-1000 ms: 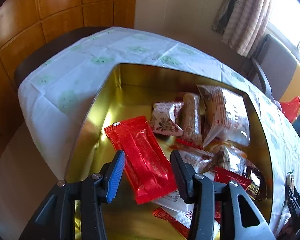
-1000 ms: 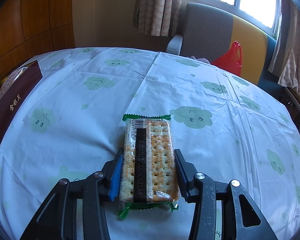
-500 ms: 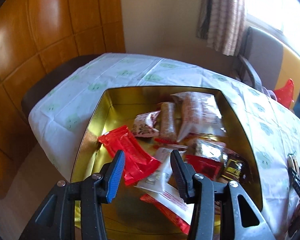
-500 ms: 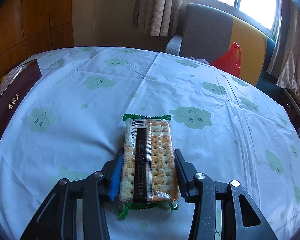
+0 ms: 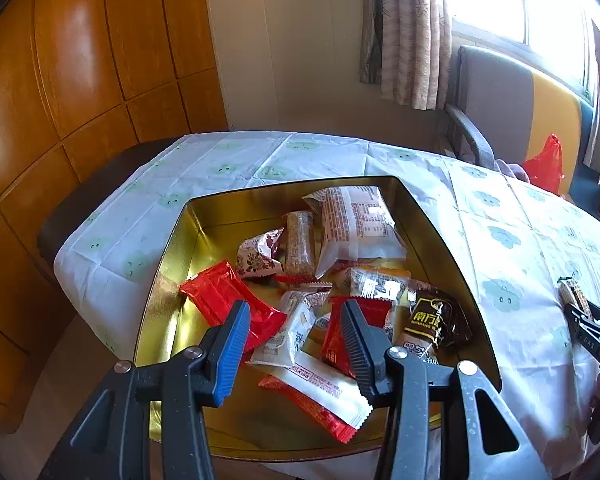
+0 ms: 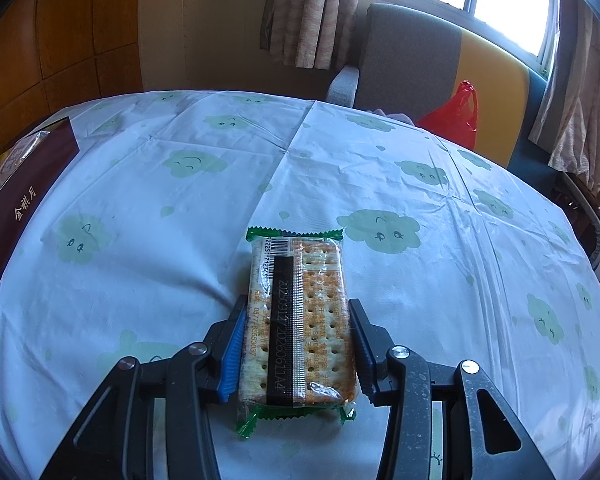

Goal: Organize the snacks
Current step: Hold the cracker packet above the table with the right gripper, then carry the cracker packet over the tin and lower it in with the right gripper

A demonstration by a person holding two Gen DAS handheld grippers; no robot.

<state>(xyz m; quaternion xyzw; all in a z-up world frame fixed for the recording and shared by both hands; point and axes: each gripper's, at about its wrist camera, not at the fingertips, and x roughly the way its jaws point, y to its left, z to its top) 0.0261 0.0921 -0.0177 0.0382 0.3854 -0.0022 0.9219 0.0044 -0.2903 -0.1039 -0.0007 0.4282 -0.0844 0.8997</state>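
An open gold tin point(image 5: 168, 280) on the table holds several wrapped snacks, among them a red packet point(image 5: 228, 300), a large white pack point(image 5: 356, 228) and a dark brown one point(image 5: 432, 316). My left gripper point(image 5: 294, 308) hovers open above the tin's near end with nothing between its fingers. On the tablecloth to the right lies a clear cracker packet point(image 6: 300, 320) with green ends. My right gripper point(image 6: 298, 308) is shut on its long sides. The tin's maroon outer wall point(image 6: 24, 200) shows at the left edge of the right wrist view.
A pale tablecloth point(image 6: 180, 240) with green cloud faces covers the round table. Behind it stand a grey and yellow chair point(image 6: 420, 60) and a red plastic bag point(image 6: 456, 116). Wood panelling point(image 5: 80, 80) lines the left wall, close to the table's edge.
My left gripper has drawn back and up from the tin and rolled, so more of the tin and room shows. The right gripper and cracker packet have not moved.
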